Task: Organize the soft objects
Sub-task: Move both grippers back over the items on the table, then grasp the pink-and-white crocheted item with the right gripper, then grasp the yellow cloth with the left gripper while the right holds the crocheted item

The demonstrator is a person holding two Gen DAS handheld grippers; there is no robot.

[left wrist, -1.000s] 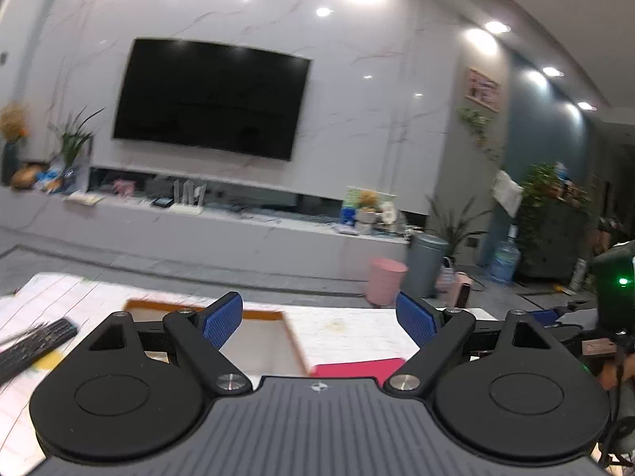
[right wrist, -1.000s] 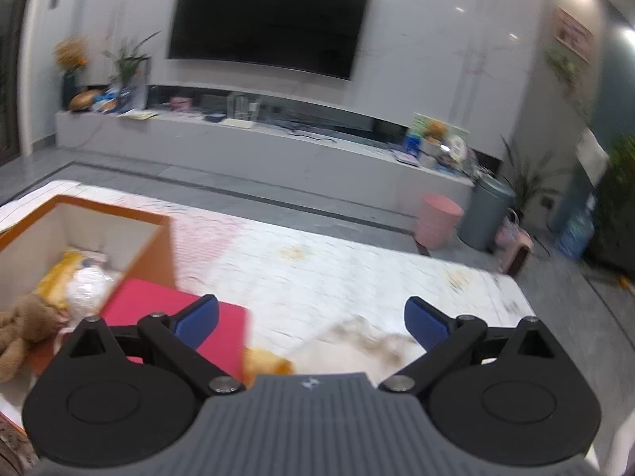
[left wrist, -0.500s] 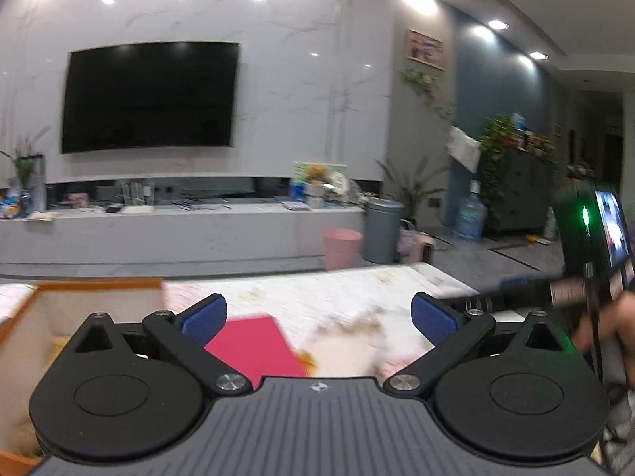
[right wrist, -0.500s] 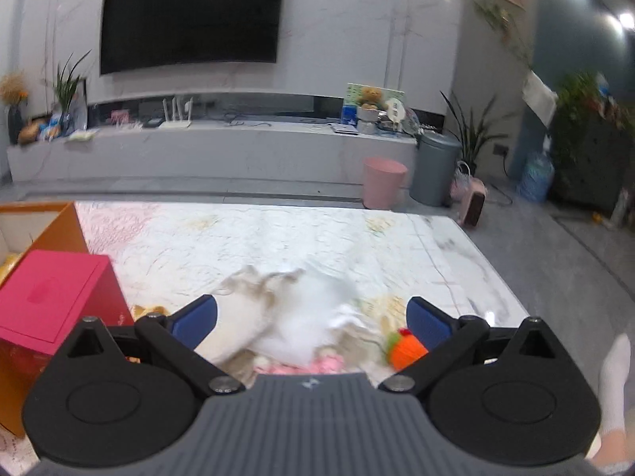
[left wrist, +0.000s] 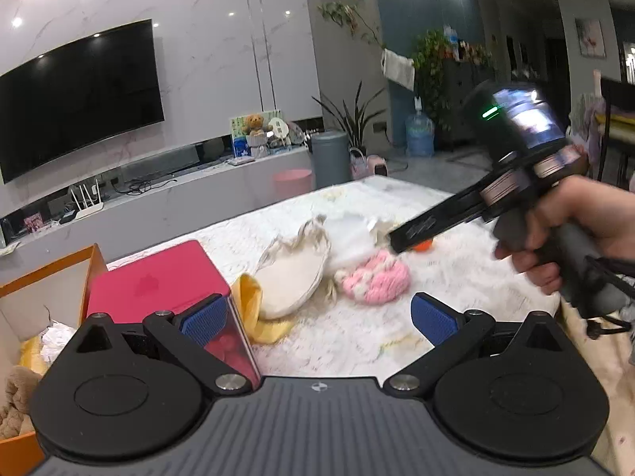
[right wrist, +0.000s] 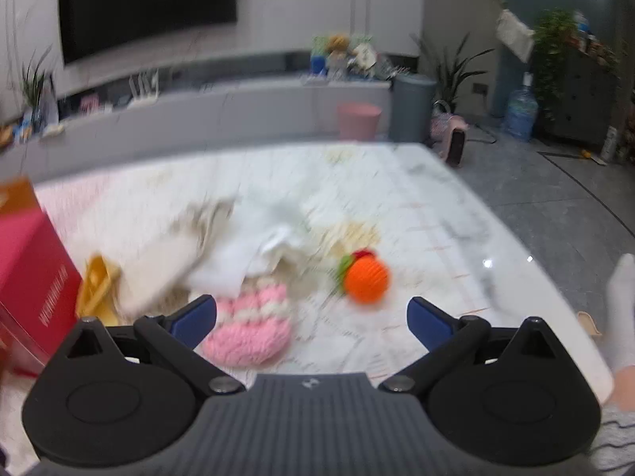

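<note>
Left to right: an orange box (left wrist: 47, 277) holding a brown plush toy (left wrist: 16, 400); a red box (left wrist: 158, 281); a yellow cloth (left wrist: 250, 297); a cream cloth (left wrist: 293, 273); a white cloth (left wrist: 349, 238); a pink knitted piece (right wrist: 250, 329); an orange knitted ball (right wrist: 365, 279), all on the bench (right wrist: 456, 246). Left tongs (left wrist: 317, 313) gape wide, empty, above the bench. Right tongs (right wrist: 311, 313), likewise spread and empty, hover near the pink piece. Judged step: pick 1 loose item. Good practice is to descend squarely over its bulk, close on 1 layer only, and avoid dragging the neighbouring cloths.
</note>
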